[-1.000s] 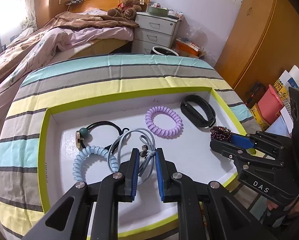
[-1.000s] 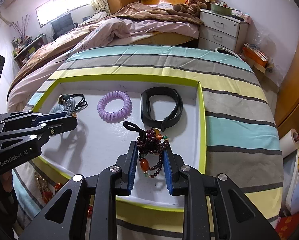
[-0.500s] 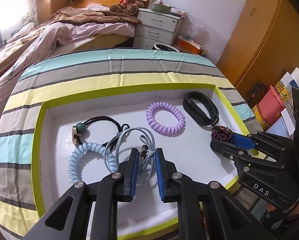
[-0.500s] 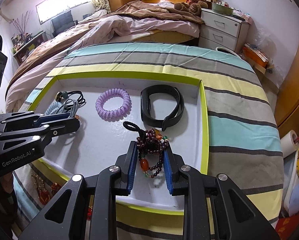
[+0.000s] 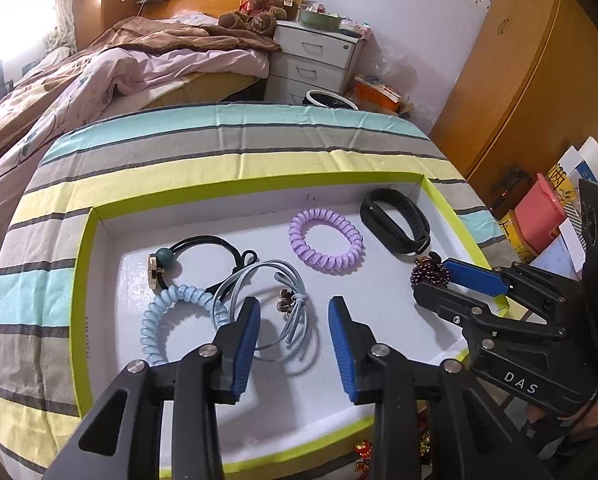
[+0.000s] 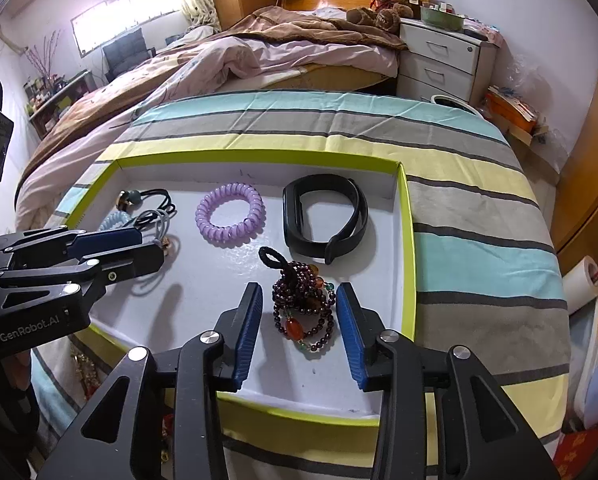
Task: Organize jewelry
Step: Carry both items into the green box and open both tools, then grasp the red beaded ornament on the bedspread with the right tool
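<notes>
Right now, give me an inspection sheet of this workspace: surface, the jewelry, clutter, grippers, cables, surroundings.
Surface: striped cloth under a white tray with a lime rim.
Job's things: all in the tray: purple spiral tie, black band, dark bead bracelet, grey-blue cord tie, light blue spiral tie, black tie with green bead.
Clutter: red and gold ornaments below the tray's near edge.
Grippers: left gripper opening, pads clear of the cord tie between them; right gripper opening, pads clear of the bracelet.
Cables: nothing seen.
Surroundings: bed, white drawers, wooden wardrobe.
</notes>
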